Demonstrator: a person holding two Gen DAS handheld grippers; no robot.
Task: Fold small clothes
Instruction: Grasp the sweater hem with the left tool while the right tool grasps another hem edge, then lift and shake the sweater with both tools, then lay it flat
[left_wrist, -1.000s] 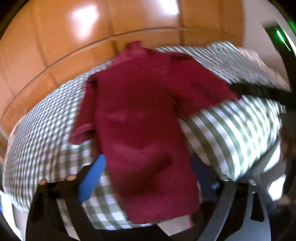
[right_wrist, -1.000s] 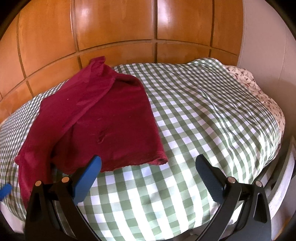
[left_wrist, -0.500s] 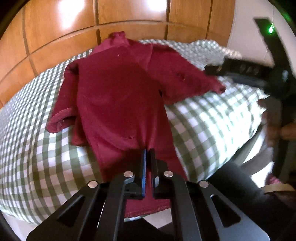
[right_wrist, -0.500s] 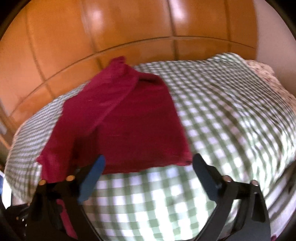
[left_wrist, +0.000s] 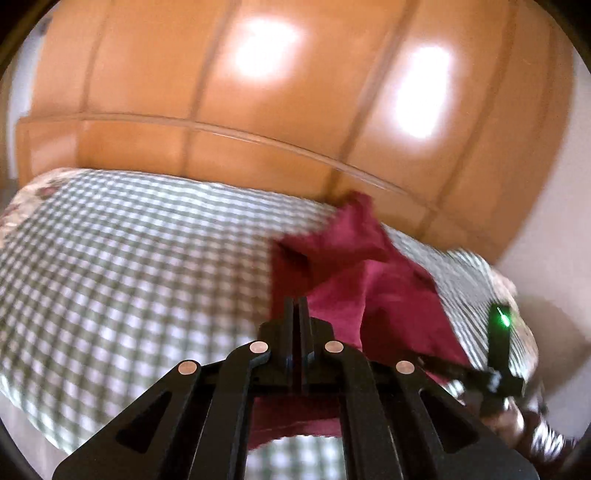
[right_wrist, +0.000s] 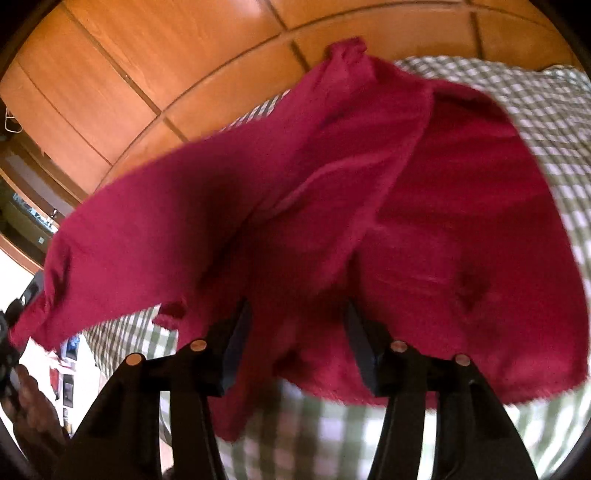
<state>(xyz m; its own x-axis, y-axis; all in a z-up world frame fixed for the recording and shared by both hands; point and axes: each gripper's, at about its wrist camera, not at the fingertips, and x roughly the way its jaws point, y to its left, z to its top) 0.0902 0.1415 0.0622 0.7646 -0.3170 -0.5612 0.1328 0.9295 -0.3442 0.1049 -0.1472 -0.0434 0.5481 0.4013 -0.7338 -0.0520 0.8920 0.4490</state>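
Left wrist view: red garment (left_wrist: 373, 291) gripped at its near edge, fold under way.
Left gripper (left_wrist: 295, 310), at lower centre, is seen pressed shut, apparently pinching the shirt's near edge; the cloth is bunched at centre right on the checked bedspread (left_wrist: 129, 258), below the wooden headboard (left_wrist: 258, 110). Right wrist view: the shirt fills the frame, one part raised toward the lower left; the right gripper (right_wrist: 295, 332) is held half open over it, nothing seized. Judged next: the raised part is to be carried across and laid flat.
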